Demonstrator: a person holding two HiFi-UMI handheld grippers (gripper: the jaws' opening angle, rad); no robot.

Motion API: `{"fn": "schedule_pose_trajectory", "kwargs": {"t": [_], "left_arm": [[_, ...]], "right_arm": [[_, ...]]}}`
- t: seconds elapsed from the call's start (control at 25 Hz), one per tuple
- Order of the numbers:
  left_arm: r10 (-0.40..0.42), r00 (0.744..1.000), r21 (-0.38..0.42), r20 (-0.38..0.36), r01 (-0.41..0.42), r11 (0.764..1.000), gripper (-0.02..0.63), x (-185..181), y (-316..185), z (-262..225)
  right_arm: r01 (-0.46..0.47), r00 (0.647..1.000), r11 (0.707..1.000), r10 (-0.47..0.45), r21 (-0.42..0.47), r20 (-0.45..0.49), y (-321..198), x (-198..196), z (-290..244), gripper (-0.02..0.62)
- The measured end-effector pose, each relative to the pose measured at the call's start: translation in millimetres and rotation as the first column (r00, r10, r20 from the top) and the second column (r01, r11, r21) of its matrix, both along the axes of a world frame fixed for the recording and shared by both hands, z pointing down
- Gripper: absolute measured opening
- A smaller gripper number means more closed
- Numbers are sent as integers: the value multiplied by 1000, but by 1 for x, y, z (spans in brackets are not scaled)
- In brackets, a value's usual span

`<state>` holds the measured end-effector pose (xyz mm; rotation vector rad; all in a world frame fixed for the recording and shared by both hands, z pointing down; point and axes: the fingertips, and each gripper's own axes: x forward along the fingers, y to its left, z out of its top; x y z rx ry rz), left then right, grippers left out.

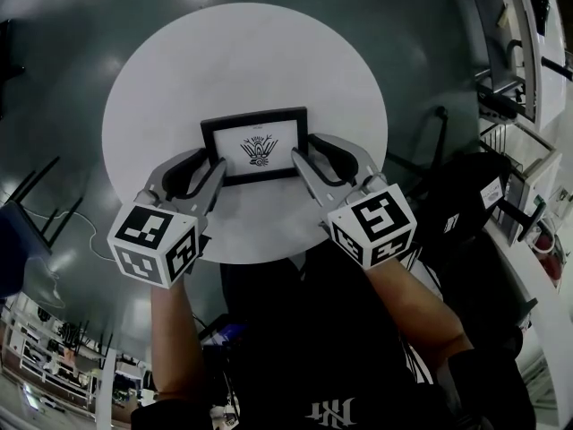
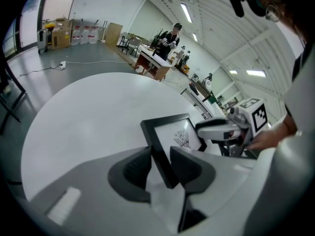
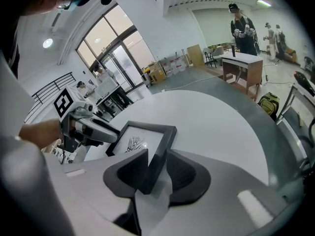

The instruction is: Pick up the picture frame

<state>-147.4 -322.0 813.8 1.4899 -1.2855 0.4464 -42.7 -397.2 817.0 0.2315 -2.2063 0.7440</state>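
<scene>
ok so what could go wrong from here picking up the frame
1. The left gripper and right gripper each hold only a thin side edge of the picture frame, close to its near corners; it could pivot or slip out when lifted.
2. If one side rises first, the frame may twist and drop back onto the table.

The head view is dim and desaturated, with the white worktop (image 1: 179, 79) rendered as its brightest area and soft patches of reflected light seen on the dark floor (image 1: 54, 25). The gripper views are evenly lit by ceiling strip lights (image 2: 186, 13) and by daylight from tall windows (image 3: 115, 41). Straight lines are bent by wide-angle distortion, corners are blacked out, and the nearest fingers (image 2: 137, 170) are softly blurred.
</scene>
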Motion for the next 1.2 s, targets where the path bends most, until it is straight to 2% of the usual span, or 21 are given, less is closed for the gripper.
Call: {"fn": "schedule_pose_trajectory", "kwargs": {"t": [0.24,0.64,1.2], "left_arm": [[0,1000,-7,14,0,1000,109,0,1,2],[0,1000,-13,24,1,1000,106,2,4,0],[-21,995,73,96,14,997,94,9,11,-42]], "right_arm": [[-21,1000,999,21,32,-10,-1,0,2,106],[-41,999,999,41,35,0,-2,0,-1,94],[-32,997,990,21,134,78,-5,3,-46,57]]}}
